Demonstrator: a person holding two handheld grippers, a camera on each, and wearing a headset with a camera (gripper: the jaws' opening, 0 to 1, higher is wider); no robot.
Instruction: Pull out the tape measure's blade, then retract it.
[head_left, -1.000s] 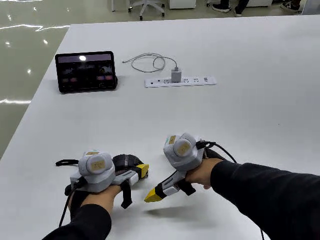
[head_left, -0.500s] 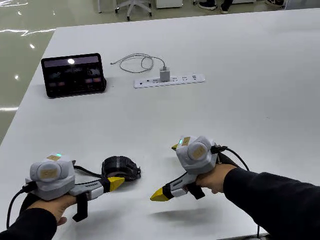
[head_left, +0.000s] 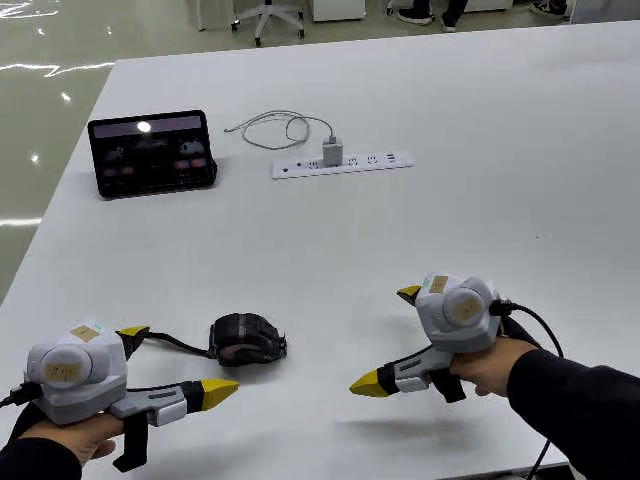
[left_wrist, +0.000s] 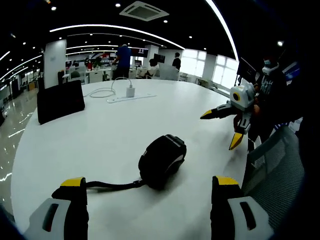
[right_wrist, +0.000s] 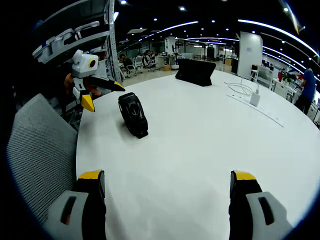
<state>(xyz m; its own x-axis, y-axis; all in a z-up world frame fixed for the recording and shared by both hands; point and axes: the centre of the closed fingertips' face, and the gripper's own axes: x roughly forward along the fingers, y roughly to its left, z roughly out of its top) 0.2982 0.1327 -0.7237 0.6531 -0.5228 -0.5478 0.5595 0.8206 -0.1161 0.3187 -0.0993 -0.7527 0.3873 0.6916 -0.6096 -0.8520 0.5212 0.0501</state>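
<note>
1. The left gripper (head_left: 176, 360) is just left of the tape measure (head_left: 247, 339), nearest to the person. Its jaws stand wide apart and hold nothing.
2. The black tape measure lies on the white table (head_left: 430, 220), just ahead of these spread jaw tips and free of both.
3. A black strap (head_left: 180, 343) runs from the tape measure to one jaw tip of the left gripper. I cannot tell if it touches the tip.
4. The right gripper (head_left: 388, 338) is well to the right of the tape measure, its jaws also spread and empty.
5. The hand (head_left: 60, 437) on the left gripper is cut off by the picture edge.
6. Far behind the tape measure lie a power strip (head_left: 375, 161) with a charger (head_left: 332, 153) and a cable (head_left: 275, 125). A tablet (head_left: 153, 153) stands behind and to the left.
</note>
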